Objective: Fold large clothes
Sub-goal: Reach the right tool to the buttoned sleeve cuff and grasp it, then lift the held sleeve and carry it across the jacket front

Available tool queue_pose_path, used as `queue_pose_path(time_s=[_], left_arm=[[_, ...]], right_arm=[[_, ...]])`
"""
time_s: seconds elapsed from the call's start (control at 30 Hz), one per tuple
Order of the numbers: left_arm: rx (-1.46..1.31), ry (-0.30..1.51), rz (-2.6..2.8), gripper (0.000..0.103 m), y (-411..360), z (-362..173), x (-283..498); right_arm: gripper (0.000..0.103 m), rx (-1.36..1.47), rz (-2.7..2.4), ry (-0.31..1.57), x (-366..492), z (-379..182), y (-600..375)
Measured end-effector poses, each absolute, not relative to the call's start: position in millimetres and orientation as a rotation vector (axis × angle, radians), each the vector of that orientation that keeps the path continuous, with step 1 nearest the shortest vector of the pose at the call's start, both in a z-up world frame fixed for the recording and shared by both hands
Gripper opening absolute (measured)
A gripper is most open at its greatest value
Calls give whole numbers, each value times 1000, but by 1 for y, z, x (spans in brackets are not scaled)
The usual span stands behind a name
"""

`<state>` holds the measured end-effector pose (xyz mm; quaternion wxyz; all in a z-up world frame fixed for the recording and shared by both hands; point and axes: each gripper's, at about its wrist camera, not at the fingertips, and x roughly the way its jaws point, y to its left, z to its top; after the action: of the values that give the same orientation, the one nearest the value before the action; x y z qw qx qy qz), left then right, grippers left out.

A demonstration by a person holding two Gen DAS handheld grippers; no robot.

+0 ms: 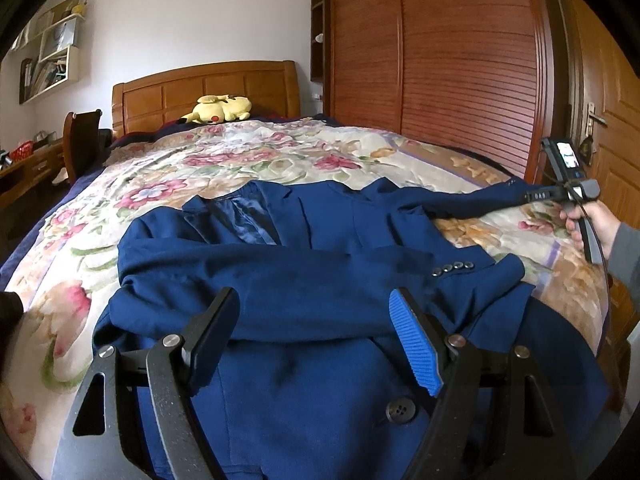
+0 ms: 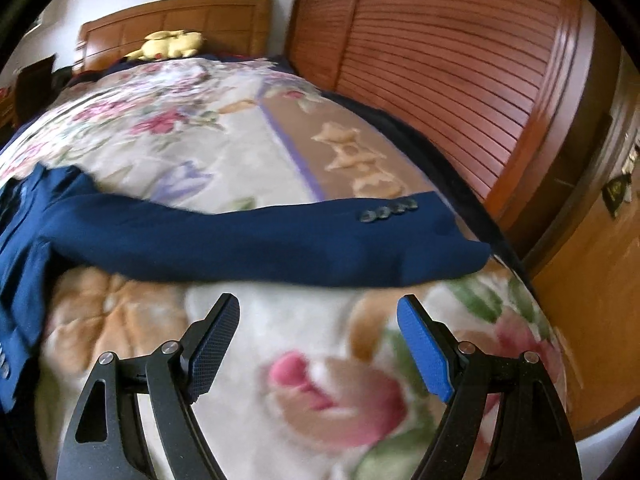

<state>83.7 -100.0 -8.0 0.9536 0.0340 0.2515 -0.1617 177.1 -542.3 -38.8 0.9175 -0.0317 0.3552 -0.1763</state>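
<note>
A dark blue suit jacket lies face up on the bed. One sleeve is folded across its chest, with cuff buttons showing. The other sleeve stretches out to the right over the quilt. My left gripper is open and empty, just above the jacket's lower front. My right gripper is open and empty, hovering above the quilt just short of the outstretched sleeve. In the left wrist view the right gripper appears by that sleeve's cuff, its fingers not clearly shown.
The bed carries a floral quilt and a yellow plush toy by the wooden headboard. A wooden wardrobe and a door stand to the right. A desk and chair stand at the left.
</note>
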Motion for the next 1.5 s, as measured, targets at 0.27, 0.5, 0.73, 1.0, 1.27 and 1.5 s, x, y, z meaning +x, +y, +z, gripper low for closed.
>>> queue_pose_path(time_s=[0.27, 0.5, 0.73, 1.0, 1.27, 1.5], left_arm=[[81, 522, -325, 78, -102, -11, 86], [78, 542, -324, 78, -103, -14, 91], [76, 543, -324, 78, -104, -14, 91], [75, 543, -325, 78, -103, -14, 91], [70, 542, -322, 78, -102, -14, 92], [65, 536, -307, 78, -94, -13, 87]], right_arm=[[83, 79, -435, 731, 203, -41, -596], [83, 132, -555, 746, 219, -49, -628], [83, 185, -630, 763, 224, -56, -642], [73, 140, -616, 800, 237, -66, -637], [6, 71, -568, 802, 237, -65, -622], [2, 46, -483, 738, 222, -39, -594]])
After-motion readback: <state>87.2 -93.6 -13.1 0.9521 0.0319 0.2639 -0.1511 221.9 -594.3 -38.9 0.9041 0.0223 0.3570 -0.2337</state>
